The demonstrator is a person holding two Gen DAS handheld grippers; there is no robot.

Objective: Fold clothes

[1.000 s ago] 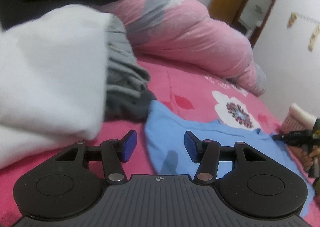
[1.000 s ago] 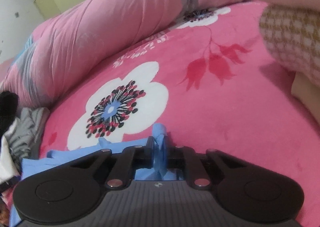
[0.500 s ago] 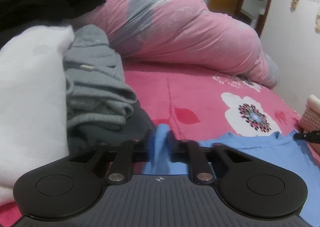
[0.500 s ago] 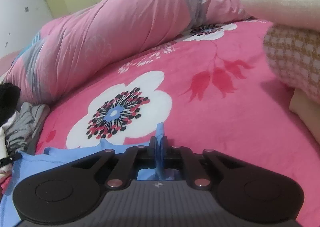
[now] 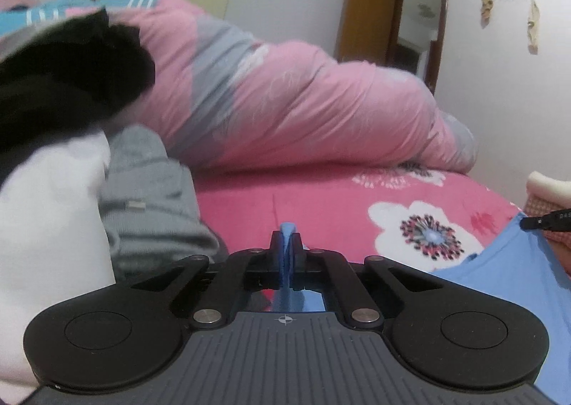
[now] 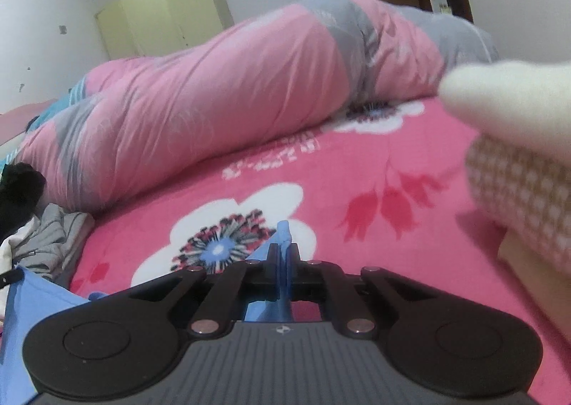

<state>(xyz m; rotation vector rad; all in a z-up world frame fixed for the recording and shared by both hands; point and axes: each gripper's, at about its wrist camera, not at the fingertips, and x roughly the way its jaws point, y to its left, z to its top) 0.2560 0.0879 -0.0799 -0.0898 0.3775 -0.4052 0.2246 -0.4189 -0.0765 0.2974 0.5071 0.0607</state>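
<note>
With both pinches only at thin edges, I note my left gripper [image 5: 286, 255] and right gripper [image 6: 284, 262] clamped tight on the blue garment [image 5: 517, 283], stretched above the bed [image 5: 321, 205]. Slippage or sagging risks a crooked fold. Cloth thin, smooth; bedspread plush, floral; grey knit pile [image 5: 150, 198] lumpy; quilt [image 5: 303, 105] puffy.

Two claws, left [image 5: 286, 255] and right [image 6: 283, 262], one blue garment [image 5: 517, 262], three piled clothes left of the left claw, one rolled quilt [image 5: 285, 101] beyond.
</note>
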